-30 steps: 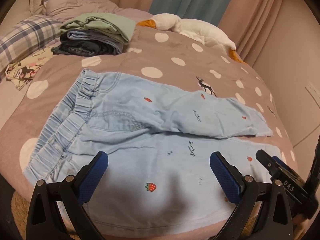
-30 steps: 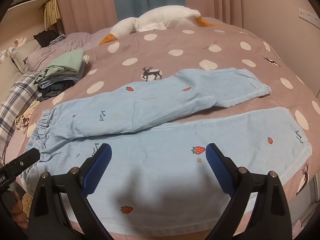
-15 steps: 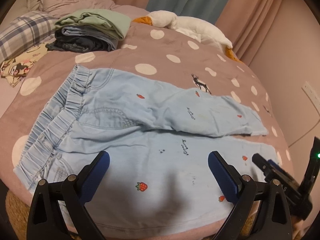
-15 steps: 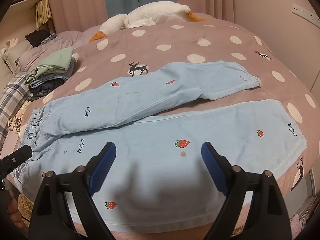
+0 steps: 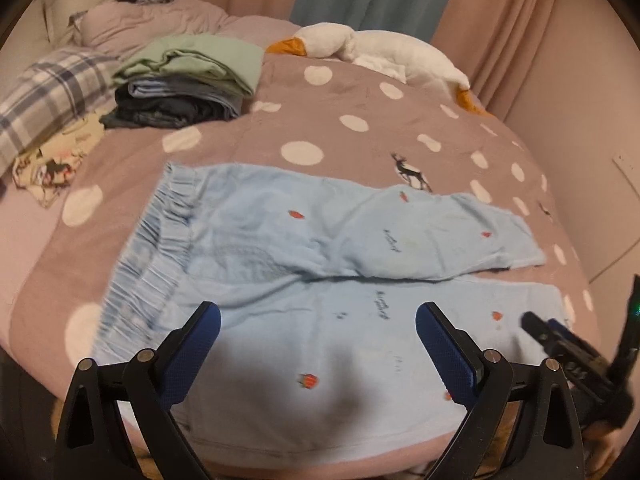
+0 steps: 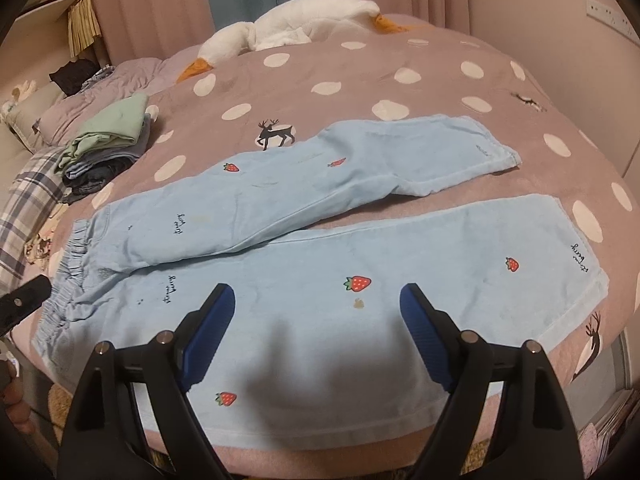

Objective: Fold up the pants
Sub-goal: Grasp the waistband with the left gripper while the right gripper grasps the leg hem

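Observation:
Light blue pants with small strawberry prints lie flat on the bed, waistband to the left, legs spread to the right; they also show in the right wrist view. The far leg is angled away from the near leg. My left gripper is open and empty above the near leg close to the waistband. My right gripper is open and empty above the middle of the near leg. The right gripper shows at the right edge of the left wrist view.
The bed cover is mauve with white dots. A stack of folded clothes sits at the back left. A white plush goose lies at the back. A plaid pillow lies at far left. Walls and curtains are behind.
Both grippers have shifted slightly over the pants, still open. The left view has swung a little and is blurred. The pants have not moved.

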